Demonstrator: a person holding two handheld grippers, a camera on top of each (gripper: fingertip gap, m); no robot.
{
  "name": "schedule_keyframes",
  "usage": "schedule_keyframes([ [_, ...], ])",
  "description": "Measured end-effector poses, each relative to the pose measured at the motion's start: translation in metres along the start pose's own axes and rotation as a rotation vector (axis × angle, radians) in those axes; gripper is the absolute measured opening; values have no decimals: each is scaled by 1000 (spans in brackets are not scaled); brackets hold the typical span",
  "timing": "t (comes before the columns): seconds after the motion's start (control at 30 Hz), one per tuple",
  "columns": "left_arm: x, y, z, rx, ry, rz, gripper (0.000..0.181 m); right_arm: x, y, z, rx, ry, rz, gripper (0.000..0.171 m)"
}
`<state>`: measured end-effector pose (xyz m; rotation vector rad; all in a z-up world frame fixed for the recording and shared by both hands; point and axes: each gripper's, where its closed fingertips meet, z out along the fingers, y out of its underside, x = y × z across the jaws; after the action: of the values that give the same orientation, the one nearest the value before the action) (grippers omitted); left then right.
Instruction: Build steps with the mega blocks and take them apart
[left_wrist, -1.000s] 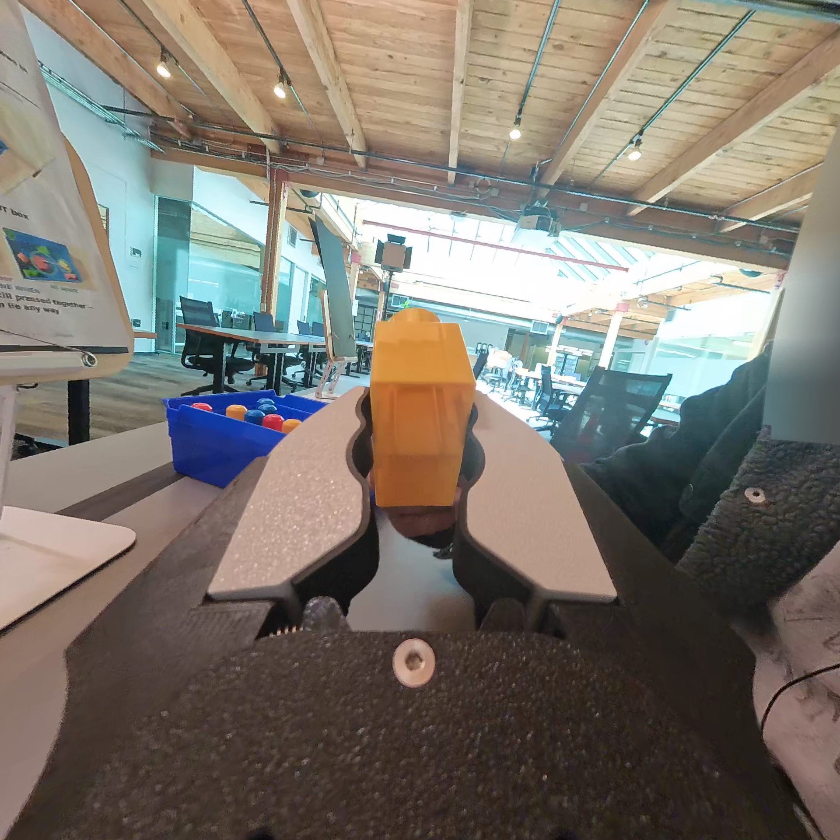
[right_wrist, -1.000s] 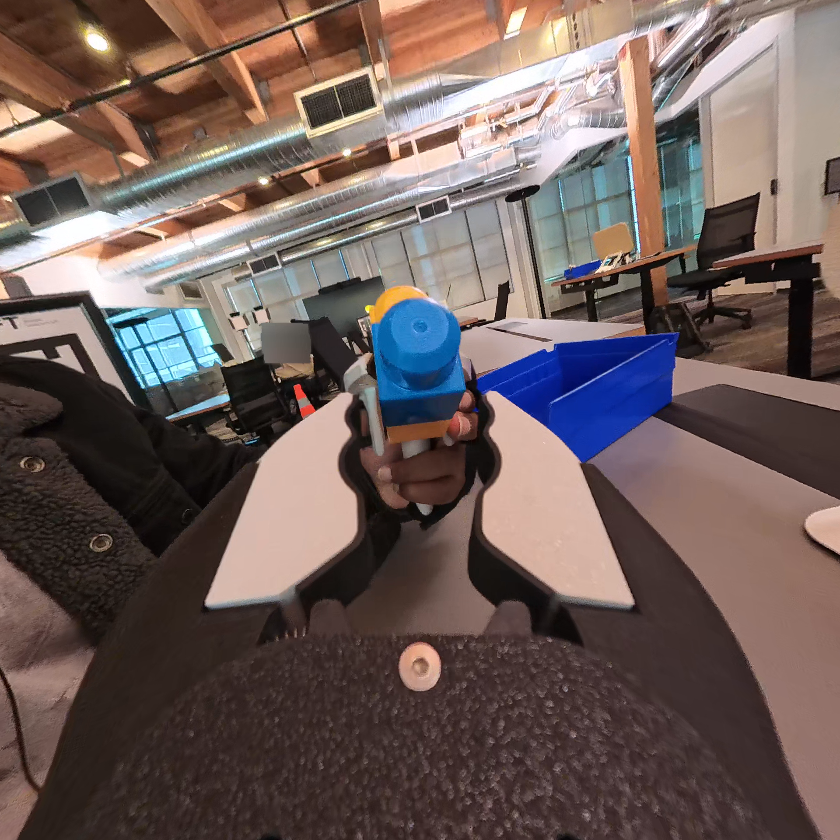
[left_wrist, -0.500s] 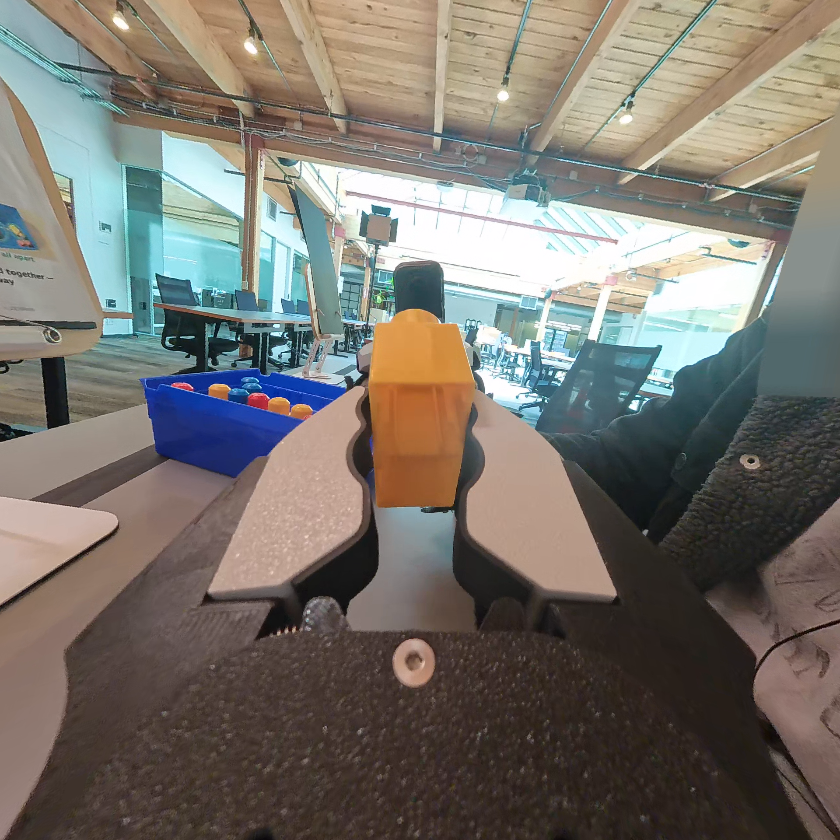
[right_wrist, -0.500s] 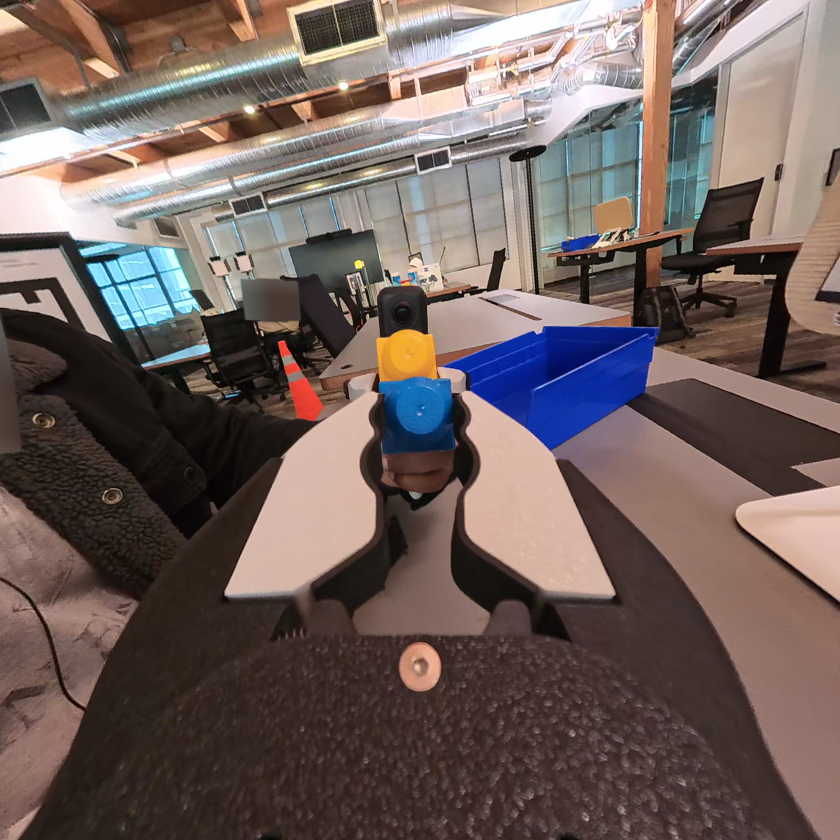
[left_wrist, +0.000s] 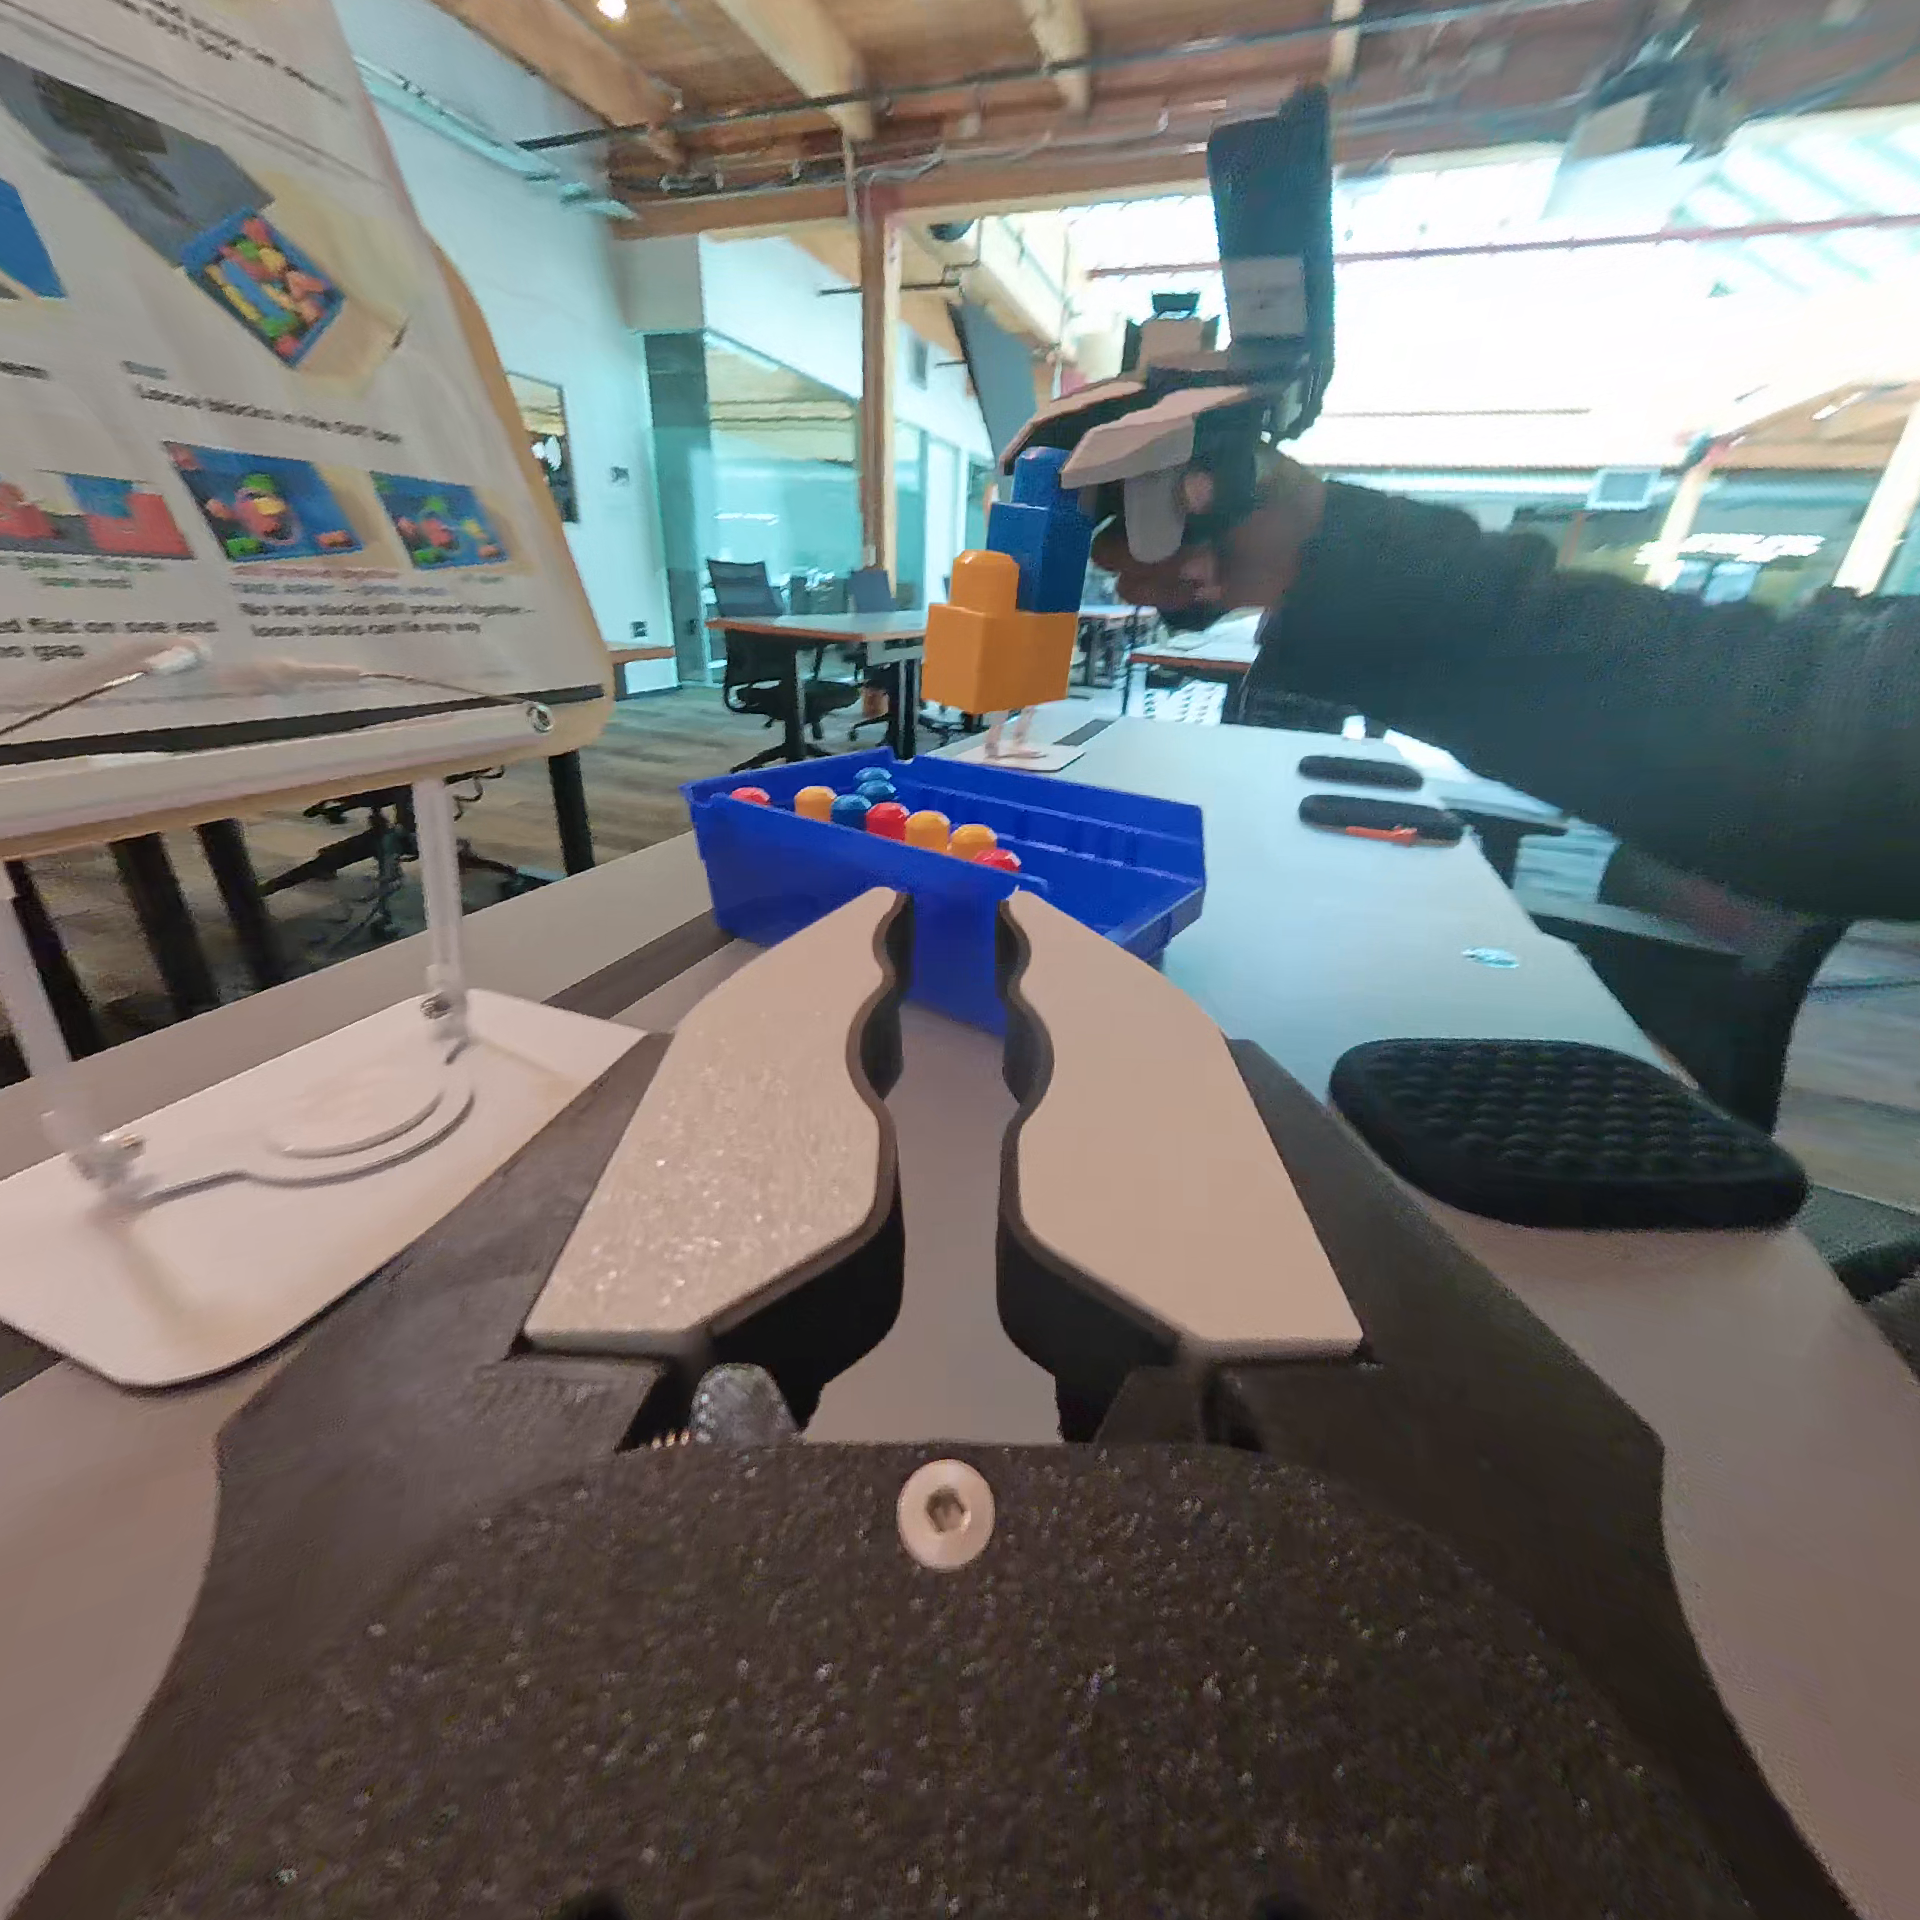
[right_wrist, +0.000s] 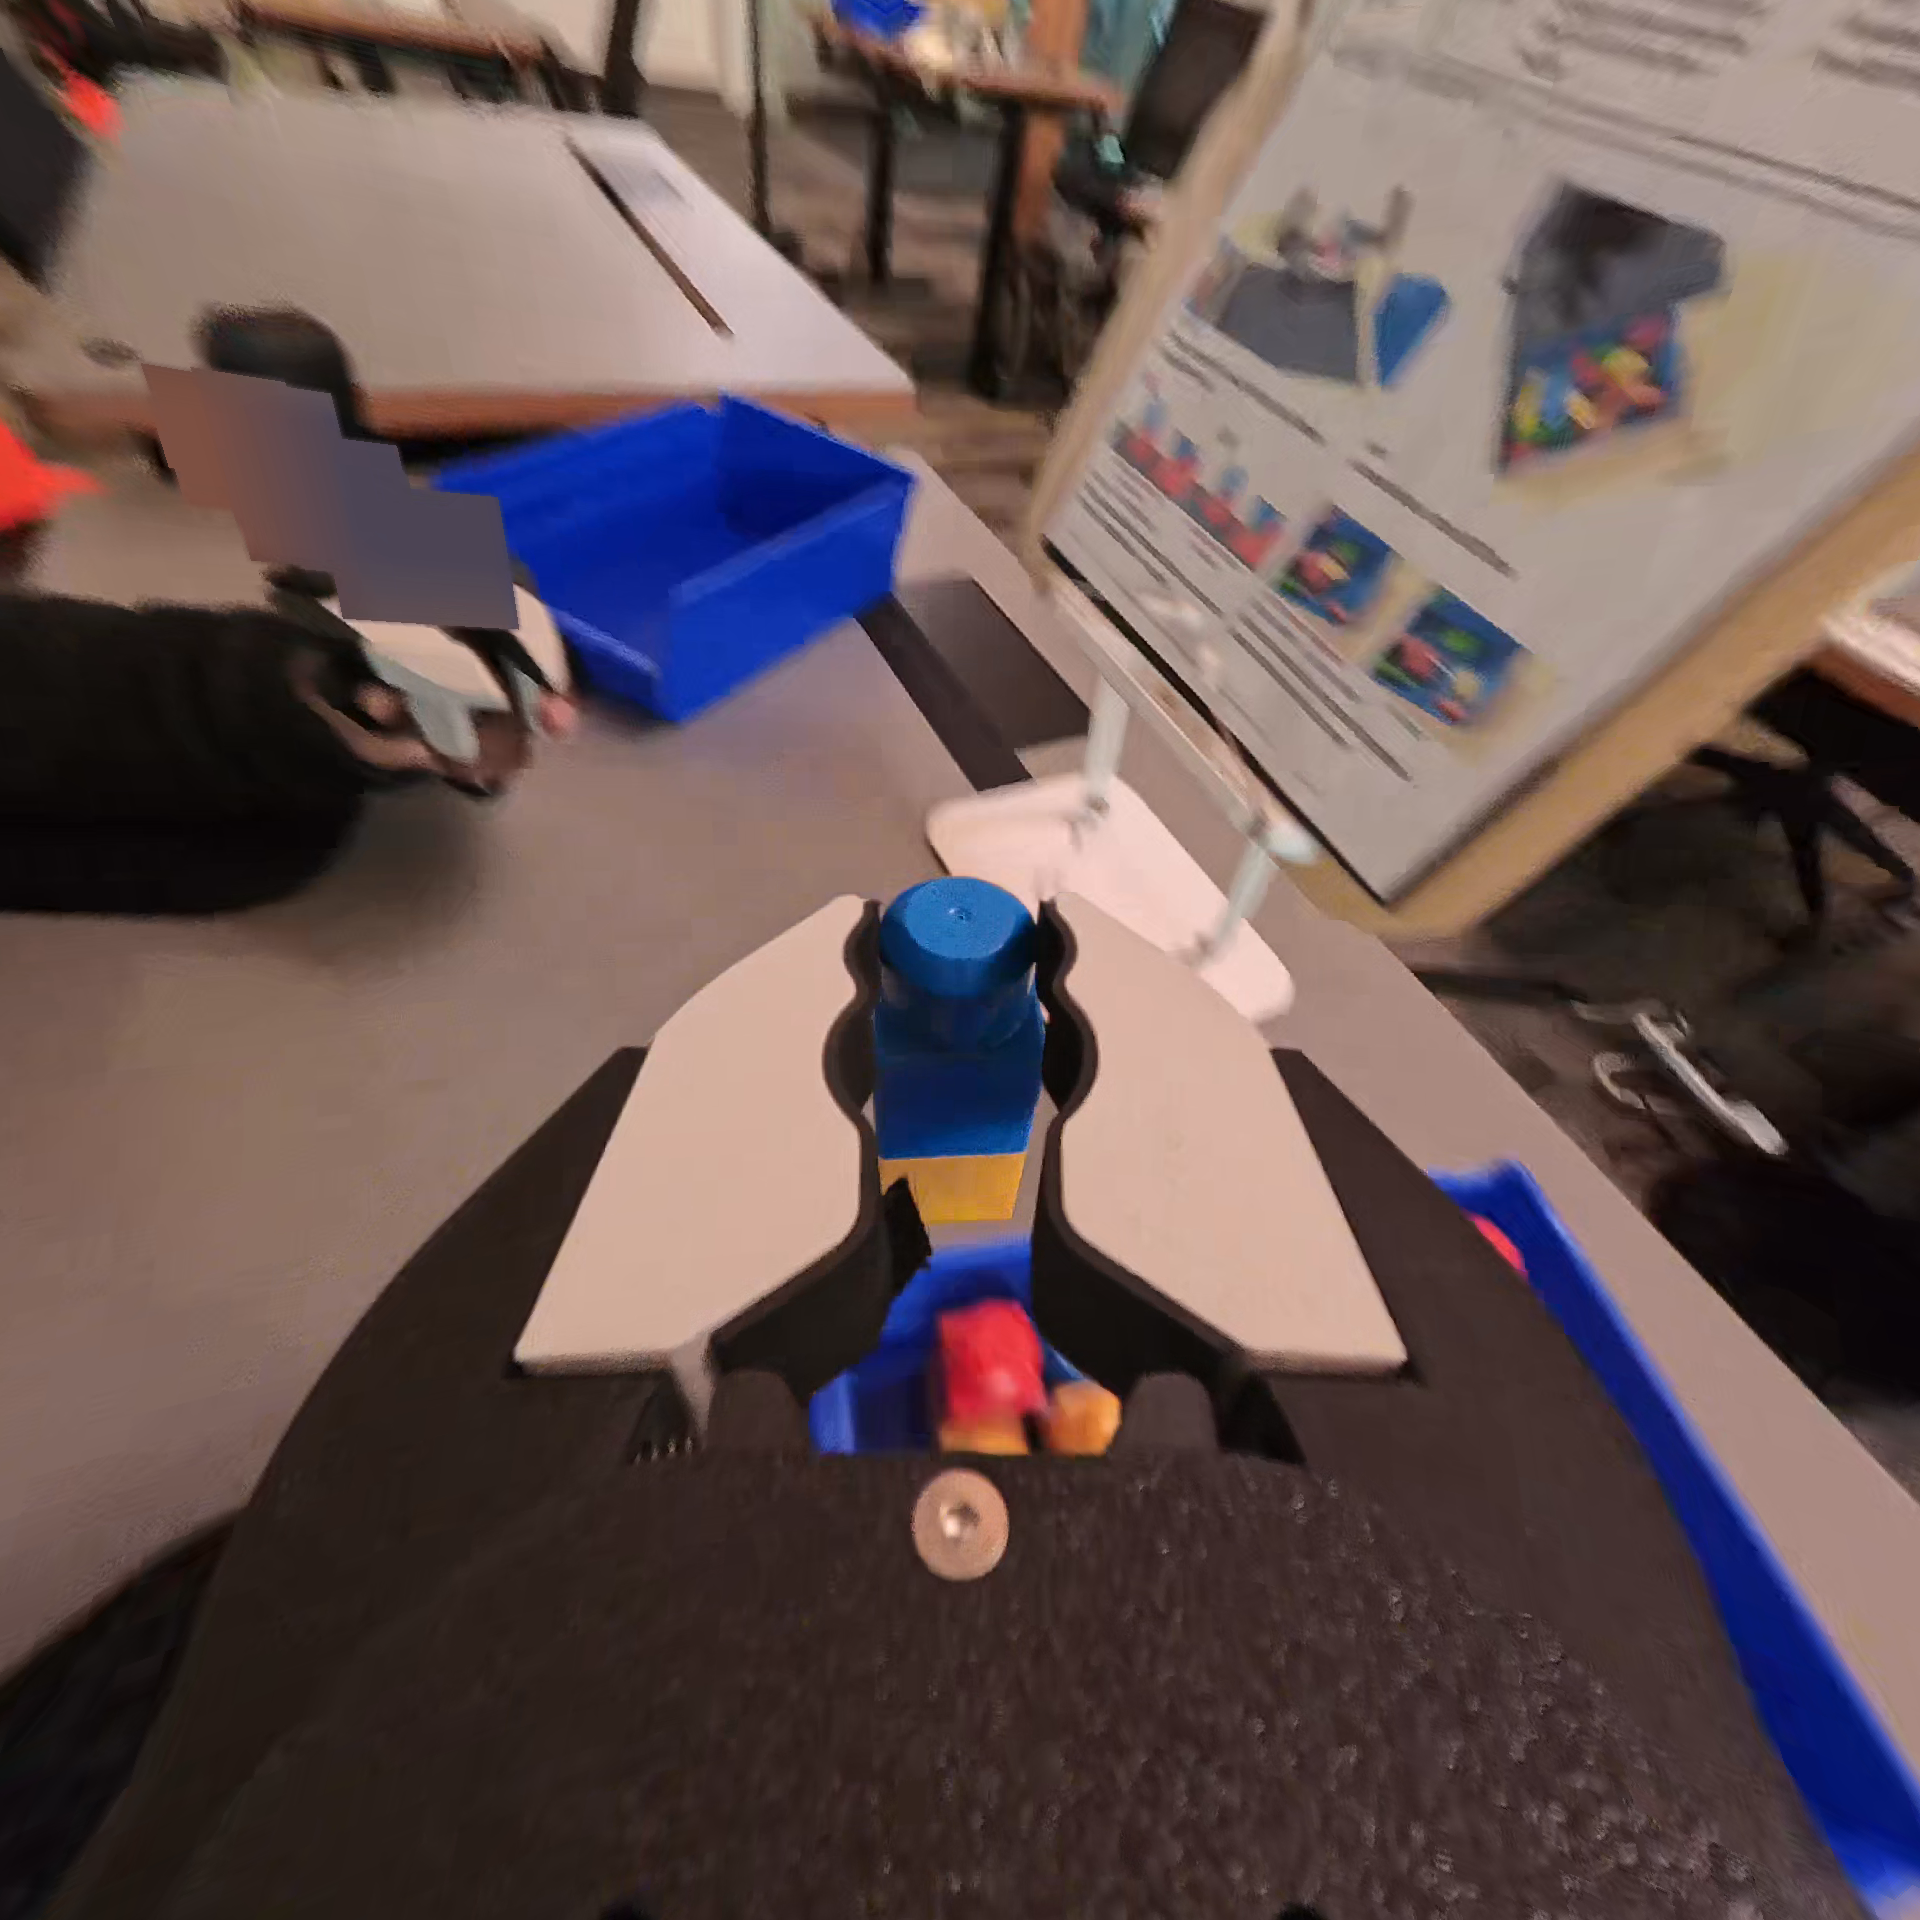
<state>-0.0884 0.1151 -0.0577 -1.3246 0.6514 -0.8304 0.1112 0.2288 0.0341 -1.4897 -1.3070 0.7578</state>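
Blue block (right_wrist: 956, 1049), orange block (right_wrist: 951, 1190) attached, sat clamped in the right hand-held gripper (right_wrist: 954, 940), probably binward at six o'clock; left hand-held gripper (left_wrist: 951, 920) gaped empty.

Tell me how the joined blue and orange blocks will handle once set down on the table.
The blocks look like rigid hollow plastic, so probably light and stiff. The blue one sits on only part of the orange, an offset step, so it may tip toward that side if nudged. The right gripper holds only the blue block; the press-fit joint might separate under a twist.
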Motion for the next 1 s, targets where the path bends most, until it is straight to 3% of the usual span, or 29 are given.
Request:
schedule_keyframes([
  [0.23, -7, 10, 1, -37, -35, 4, 6, 84, 82, -49, -259, 84, 62, 28],
  [0.5, -15, 23, 1, -94, -72, 21, 0, 118, 173, -46, -400, 132, 112, 29],
  [0.73, -17, 33, 2, -140, -84, 31, 0, 128, 205, -30, -457, 144, 81, 29],
  [1.0, -16, 40, 4, -166, -75, 28, 0, 134, 226, -36, -607, 156, 56, 29],
])
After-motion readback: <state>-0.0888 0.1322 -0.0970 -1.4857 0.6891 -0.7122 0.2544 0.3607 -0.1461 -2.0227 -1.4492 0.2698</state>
